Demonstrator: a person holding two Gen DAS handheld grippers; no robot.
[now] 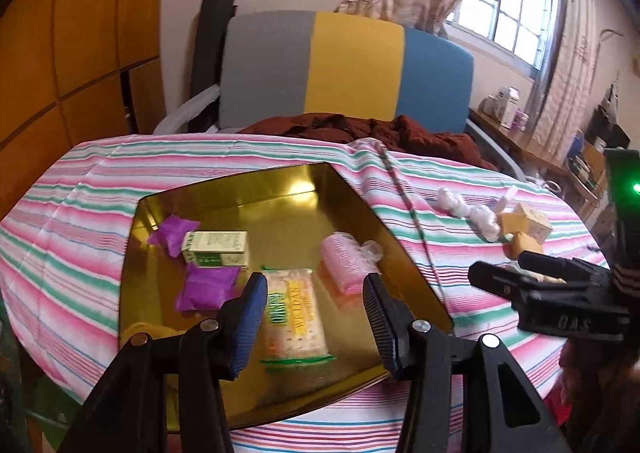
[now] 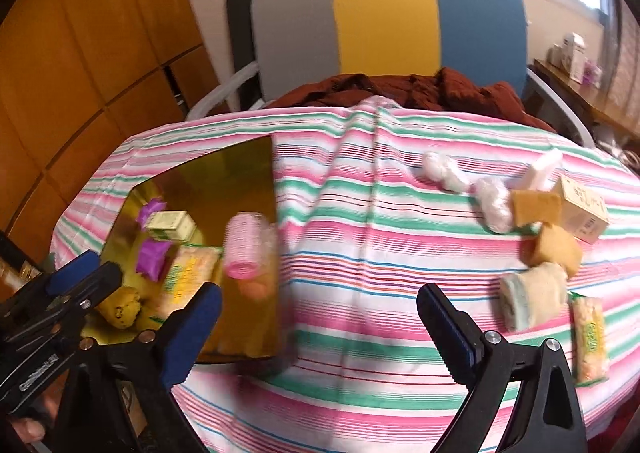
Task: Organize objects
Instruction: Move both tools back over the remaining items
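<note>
A gold tin tray (image 1: 288, 213) lies on the striped cloth. It holds two purple packets (image 1: 206, 289), a green-and-white box (image 1: 216, 249), a cracker packet (image 1: 294, 317) and a pink hair roller (image 1: 344, 261). My left gripper (image 1: 314, 293) hangs open just above the cracker packet, holding nothing. In the right wrist view my right gripper (image 2: 320, 301) is open and empty over bare cloth, right of the tray (image 2: 240, 165). The pink roller (image 2: 244, 249) looks blurred at the tray's right side. To the right lie a rolled towel (image 2: 532, 297), sponges (image 2: 556, 245) and another cracker packet (image 2: 590, 337).
White cotton packs (image 2: 444, 169), a small carton (image 2: 584, 209) and a white tube (image 2: 540, 169) lie at the cloth's right. A yellow cake piece (image 2: 120, 305) sits in the tray's near corner. A chair with brown clothing (image 1: 360, 129) stands behind the table. The left gripper (image 2: 94, 271) shows at lower left.
</note>
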